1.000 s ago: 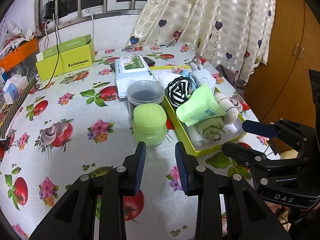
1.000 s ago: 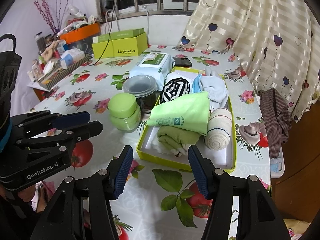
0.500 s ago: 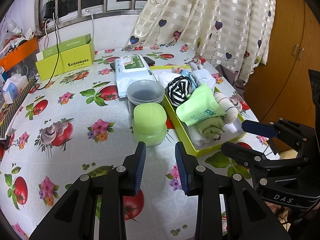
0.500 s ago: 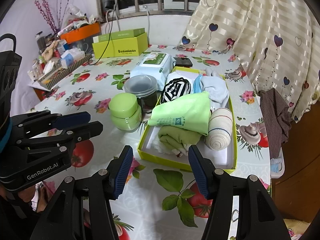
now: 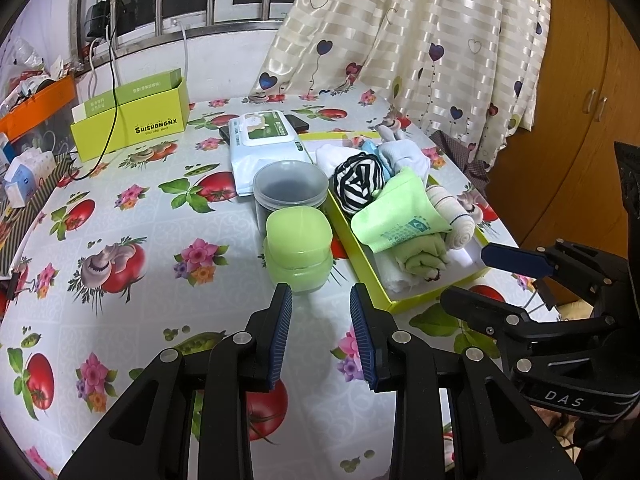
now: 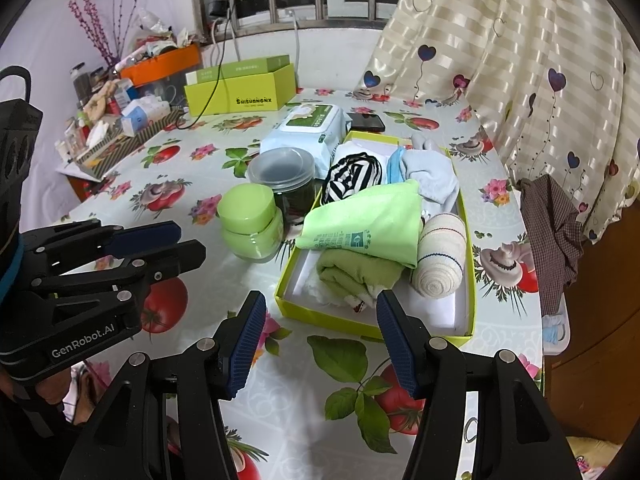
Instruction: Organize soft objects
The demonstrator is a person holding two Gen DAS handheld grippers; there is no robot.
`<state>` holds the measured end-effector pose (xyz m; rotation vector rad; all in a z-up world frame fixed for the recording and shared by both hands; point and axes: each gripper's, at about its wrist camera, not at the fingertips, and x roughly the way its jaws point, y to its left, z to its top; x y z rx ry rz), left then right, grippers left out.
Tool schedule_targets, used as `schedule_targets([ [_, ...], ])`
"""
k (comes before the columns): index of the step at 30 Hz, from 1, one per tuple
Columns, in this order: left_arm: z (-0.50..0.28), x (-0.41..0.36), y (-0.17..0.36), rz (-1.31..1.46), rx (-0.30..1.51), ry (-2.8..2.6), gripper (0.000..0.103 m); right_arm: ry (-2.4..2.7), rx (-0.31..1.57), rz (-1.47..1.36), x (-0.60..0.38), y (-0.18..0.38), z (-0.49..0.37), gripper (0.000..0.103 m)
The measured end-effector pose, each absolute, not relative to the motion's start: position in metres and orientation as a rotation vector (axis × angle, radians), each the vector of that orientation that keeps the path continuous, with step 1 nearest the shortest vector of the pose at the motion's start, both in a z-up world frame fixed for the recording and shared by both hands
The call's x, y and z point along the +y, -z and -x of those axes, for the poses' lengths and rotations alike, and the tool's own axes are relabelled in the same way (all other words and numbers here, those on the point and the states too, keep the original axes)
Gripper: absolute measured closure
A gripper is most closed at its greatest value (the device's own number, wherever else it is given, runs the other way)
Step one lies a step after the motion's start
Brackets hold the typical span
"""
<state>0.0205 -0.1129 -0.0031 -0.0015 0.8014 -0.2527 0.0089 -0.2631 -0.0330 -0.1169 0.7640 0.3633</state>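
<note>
Left gripper (image 5: 320, 332): nearest, above bare tablecloth (image 5: 132, 216); fingers partly apart, nothing between them.
Right gripper (image 6: 320, 344): fingers wide, empty, short of the yellow-green box (image 6: 468, 240).
Olive rolled cloth (image 6: 356, 274): at box's near end — soft, light, likely to unroll; best pinched across the thick of the roll.
Green pouch (image 6: 368, 226): draped over the olive roll; thin, slippery-looking — best gripped at the near edge.
Cream roll (image 6: 440, 256): firm-looking, beside the pouch.
Striped roll (image 6: 352, 174), pale blue cloth (image 6: 432, 178): far end, soft.
</note>
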Motion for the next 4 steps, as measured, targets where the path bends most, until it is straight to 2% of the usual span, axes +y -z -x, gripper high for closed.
schedule_targets([
  [4,-0.0198,-0.1145,0.0024,0.0,0.796,0.26,0.071,-0.363,0.763,0.117,-0.2635,0.0321,-0.0095,0.045],
])
